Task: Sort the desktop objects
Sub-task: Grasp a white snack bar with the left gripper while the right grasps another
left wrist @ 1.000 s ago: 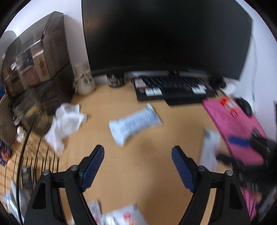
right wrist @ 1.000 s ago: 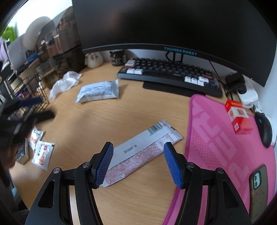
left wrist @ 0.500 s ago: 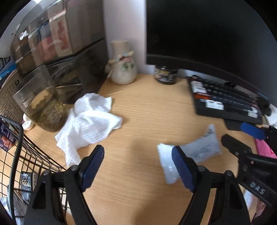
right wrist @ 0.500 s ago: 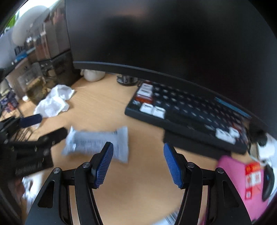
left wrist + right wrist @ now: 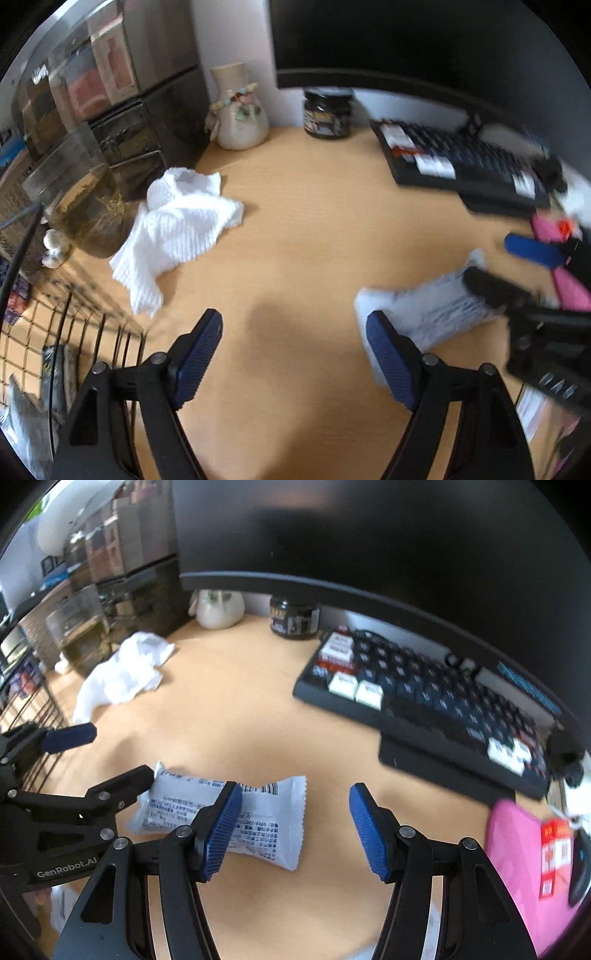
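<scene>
1. Left tongs (image 5: 293, 350): seen bottom centre of left view; blue pads spread wide, nothing between them, only bare wood surface (image 5: 314, 221) below.
2. Right tongs (image 5: 295, 827): bottom centre of right view; pads apart, gripping nothing. Also seen at right edge of left view, blurred.
3. White snack packet (image 5: 255, 819): lying flat on surface, lower centre-left of right view. Partly hidden behind left pad of right tongs; most of it lies left of the gap. A black finger of the left tongs sits at the packet's left end; contact can't be told. In left view the packet is lower right, behind the right pad.
4. White cloth (image 5: 177, 229): crumpled, centre-left of left view, next to a clear container (image 5: 88, 210) w/ dry stalks.
5. Wire basket (image 5: 55, 332): lower left of left view; small packs seen inside, blurred.
6. Ceramic vase (image 5: 238, 118): upper centre-left, upright, against wall.
7. Dark jar (image 5: 327, 112): upper centre, upright, under monitor (image 5: 369, 535).
8. Keyboard (image 5: 424, 686): right of centre in right view, dark w/ a few white keys.
9. Pink mat (image 5: 517, 853): lower right of right view; red-white box (image 5: 554, 856) on it.
10. Dark drawer unit (image 5: 122, 92): upper left of left view.
</scene>
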`<state>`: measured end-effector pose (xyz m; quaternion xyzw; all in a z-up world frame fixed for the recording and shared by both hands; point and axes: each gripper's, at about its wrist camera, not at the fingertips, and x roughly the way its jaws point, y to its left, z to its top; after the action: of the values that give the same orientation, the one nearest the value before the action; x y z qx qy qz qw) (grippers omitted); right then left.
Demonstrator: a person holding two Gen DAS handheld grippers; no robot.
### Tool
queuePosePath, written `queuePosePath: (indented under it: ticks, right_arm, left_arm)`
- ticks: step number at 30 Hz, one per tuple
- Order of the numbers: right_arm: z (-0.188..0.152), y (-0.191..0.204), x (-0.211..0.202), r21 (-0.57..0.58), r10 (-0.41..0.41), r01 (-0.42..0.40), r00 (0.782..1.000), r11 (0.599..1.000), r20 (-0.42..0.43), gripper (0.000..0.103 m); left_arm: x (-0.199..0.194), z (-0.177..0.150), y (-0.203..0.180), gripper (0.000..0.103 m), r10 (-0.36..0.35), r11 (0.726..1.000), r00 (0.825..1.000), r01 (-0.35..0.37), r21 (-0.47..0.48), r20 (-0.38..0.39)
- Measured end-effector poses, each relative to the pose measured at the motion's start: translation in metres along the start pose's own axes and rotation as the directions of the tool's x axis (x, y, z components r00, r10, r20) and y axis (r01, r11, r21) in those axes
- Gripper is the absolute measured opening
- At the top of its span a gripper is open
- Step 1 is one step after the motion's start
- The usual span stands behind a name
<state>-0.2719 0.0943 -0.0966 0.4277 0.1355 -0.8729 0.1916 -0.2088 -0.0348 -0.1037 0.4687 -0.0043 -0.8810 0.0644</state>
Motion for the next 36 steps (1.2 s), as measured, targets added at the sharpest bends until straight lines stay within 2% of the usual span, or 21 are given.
queuePosePath:
  ticks: [8,11,15,18,22,25,30,36]
  right_arm:
    - [-0.053,0.006,-0.047,-0.033,0.001,-0.001,1.000,0.999,0.009,0.060]
    - [-0.061,0.001,-0.062,-0.025,-0.022,0.022,0.999,0.999,0.027,0.060]
    - [-0.081,0.012,-0.066,-0.101,-0.007,0.004,0.999,0.995,-0.032,0.060]
    - [-0.089,0.015,-0.061,-0.126,-0.020,0.014,0.998,0.992,-0.052,0.060]
    - [-0.080,0.003,-0.046,-0.072,-0.033,0.030,0.998,0.997,-0.047,0.060]
    - [-0.068,-0.004,-0.037,-0.026,0.003,-0.004,0.999,1.000,-0.034,0.060]
    - [-0.063,-0.010,-0.048,0.009,0.006,-0.006,1.000,1.000,0.002,0.060]
    - [-0.080,-0.055,-0.070,0.148,-0.042,0.036,0.998,0.988,0.038,0.060]
  left_arm:
    - [-0.037,-0.042,-0.013,0.082,-0.030,0.996,1.000,0.029,0.089,0.003]
    - [-0.045,-0.032,-0.011,0.082,-0.018,0.997,0.999,0.016,0.074,0.027]
    - [-0.040,-0.013,-0.017,0.082,-0.014,0.996,0.999,0.010,0.084,0.046]
    - [-0.018,-0.008,-0.028,0.082,-0.010,0.992,1.000,0.009,0.126,0.007]
    - [-0.012,-0.024,-0.037,0.082,-0.040,0.985,0.998,0.046,0.167,-0.043]
    - [-0.020,-0.035,-0.040,0.082,-0.062,0.980,0.997,0.070,0.184,-0.049]
    - [-0.034,-0.027,-0.031,0.082,-0.101,0.988,0.995,0.103,0.118,-0.021]
    - [-0.045,-0.015,-0.047,0.082,-0.172,0.982,0.985,0.172,0.079,-0.002]
